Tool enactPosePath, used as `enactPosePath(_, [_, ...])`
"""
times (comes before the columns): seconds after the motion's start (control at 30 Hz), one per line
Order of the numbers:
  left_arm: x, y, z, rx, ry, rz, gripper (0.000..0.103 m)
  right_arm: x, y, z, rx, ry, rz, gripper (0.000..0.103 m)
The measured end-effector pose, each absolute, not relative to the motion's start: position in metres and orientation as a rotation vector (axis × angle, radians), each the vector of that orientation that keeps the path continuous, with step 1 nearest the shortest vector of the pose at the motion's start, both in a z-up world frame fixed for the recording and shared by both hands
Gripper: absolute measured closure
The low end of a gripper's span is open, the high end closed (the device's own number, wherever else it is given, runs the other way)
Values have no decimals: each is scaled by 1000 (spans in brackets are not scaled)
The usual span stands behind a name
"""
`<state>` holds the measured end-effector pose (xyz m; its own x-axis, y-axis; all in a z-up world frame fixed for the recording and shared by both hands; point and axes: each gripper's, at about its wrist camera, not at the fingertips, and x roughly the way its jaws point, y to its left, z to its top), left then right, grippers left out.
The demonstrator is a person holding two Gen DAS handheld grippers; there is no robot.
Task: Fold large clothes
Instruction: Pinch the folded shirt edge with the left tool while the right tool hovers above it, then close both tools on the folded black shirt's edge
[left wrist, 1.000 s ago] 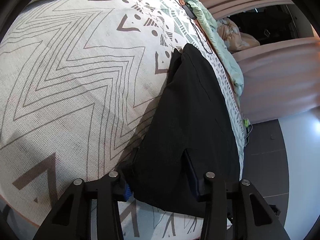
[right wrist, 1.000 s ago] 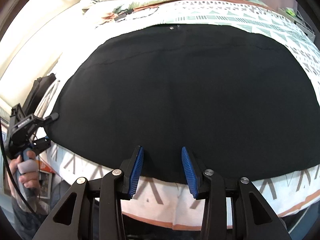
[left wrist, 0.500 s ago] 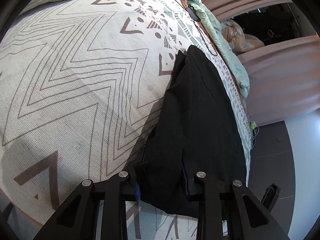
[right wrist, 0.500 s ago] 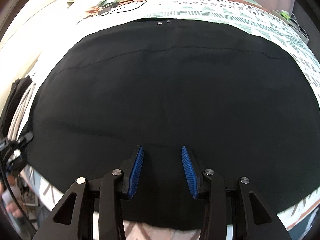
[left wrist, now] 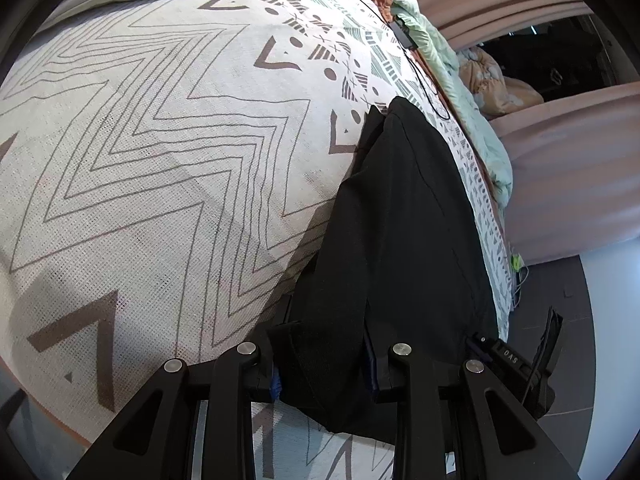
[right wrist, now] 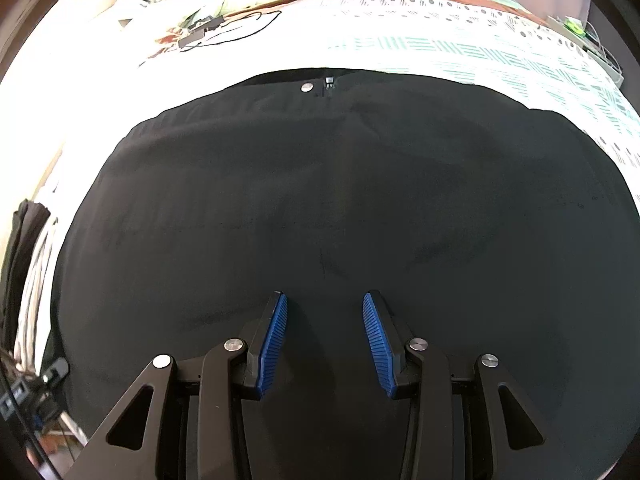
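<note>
**Corner gripped, second grip pending**

Trousers, black, lie spread flat on the patterned bed, waistband button toward the far edge, one end at the near edge. The left tongs have just been closing and now pinch that end of the cloth. The right tongs hover part-open over the middle, holding nothing. Best to take a matching edge before lifting, keeping the cloth taut and even.
</note>
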<state>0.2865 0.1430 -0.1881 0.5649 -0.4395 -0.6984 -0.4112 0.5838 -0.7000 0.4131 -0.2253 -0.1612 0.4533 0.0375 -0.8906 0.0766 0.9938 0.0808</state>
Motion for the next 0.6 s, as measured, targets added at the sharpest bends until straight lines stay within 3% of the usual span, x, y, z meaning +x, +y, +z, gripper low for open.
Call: enactPosePath(0.6, [295,136,-188,-997,1036,52,72,518,-241,-160,87,1101,-42,62])
